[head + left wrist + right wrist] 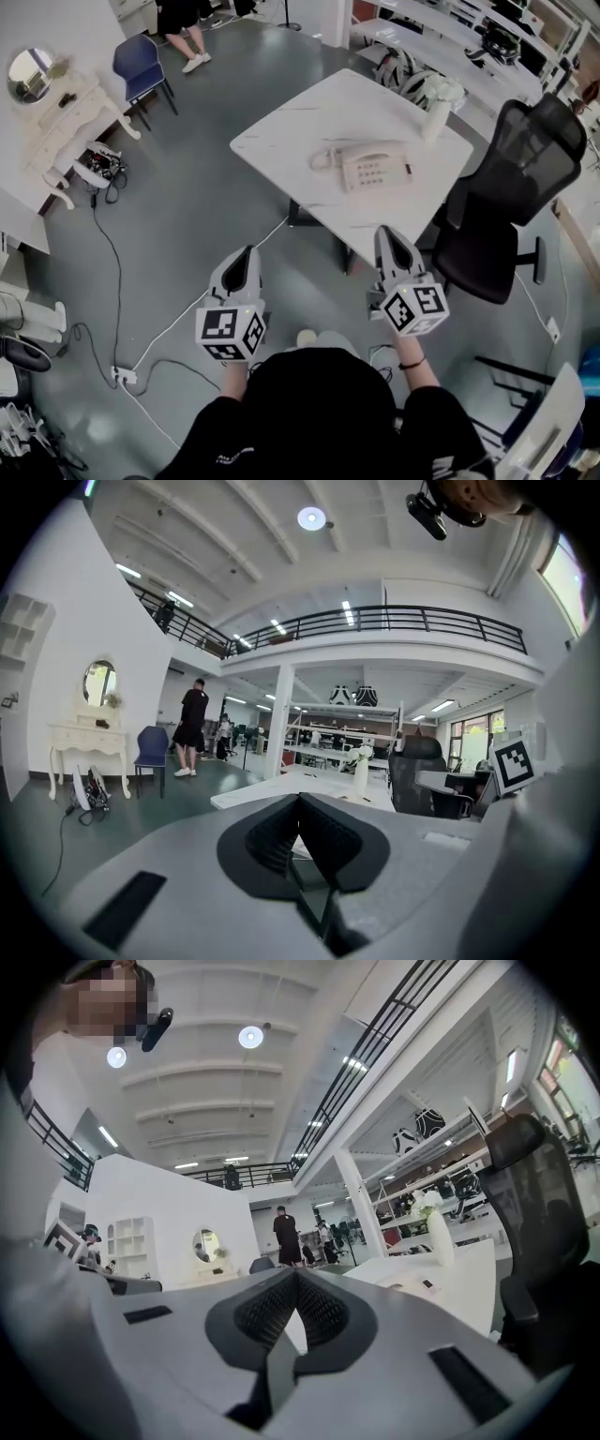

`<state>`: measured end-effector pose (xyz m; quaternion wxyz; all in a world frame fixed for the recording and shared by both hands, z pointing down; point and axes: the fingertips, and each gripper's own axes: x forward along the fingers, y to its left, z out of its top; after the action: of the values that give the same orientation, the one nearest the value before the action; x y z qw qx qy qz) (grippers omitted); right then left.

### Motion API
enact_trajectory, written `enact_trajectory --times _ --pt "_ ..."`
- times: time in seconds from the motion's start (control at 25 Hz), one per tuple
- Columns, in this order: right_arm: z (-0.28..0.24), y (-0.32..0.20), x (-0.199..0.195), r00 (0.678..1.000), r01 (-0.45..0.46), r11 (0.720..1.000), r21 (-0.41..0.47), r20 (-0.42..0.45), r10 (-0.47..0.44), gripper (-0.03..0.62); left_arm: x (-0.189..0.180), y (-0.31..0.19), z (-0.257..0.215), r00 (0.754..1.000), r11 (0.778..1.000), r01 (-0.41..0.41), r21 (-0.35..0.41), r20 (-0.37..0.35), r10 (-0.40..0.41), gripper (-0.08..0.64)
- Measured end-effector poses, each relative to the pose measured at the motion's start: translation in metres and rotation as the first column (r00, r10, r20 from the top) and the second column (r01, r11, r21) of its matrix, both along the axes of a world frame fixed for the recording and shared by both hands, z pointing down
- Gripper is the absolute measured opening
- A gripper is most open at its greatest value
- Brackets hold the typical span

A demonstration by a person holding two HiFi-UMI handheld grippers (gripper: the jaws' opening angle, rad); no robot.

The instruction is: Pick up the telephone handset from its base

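A cream telephone base with a keypad sits on the white table, and its handset lies in the cradle along the far side. Both grippers hang in the air short of the table's near edge, apart from the phone. My left gripper is over the floor left of the table corner, its jaws shut with nothing between them. My right gripper is just before the near edge, below the phone, its jaws also shut and empty.
A black office chair stands against the table's right side. A white vase is on the table's far right. Cables and a power strip lie on the floor at left. A blue chair, a white dressing table and a standing person are far off.
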<state>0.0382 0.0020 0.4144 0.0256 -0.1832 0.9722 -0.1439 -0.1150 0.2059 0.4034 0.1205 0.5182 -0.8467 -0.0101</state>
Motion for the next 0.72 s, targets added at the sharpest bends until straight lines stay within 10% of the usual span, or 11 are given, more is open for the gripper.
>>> enact_trajectory --times 0.72 --pt "0.025 -0.065 -0.054 0.998 -0.061 0.998 -0.021 -0.028 0.06 -0.009 -0.051 -0.086 0.025 0.995 0.995 -0.097 -0.017 -0.034 0.096 0.0"
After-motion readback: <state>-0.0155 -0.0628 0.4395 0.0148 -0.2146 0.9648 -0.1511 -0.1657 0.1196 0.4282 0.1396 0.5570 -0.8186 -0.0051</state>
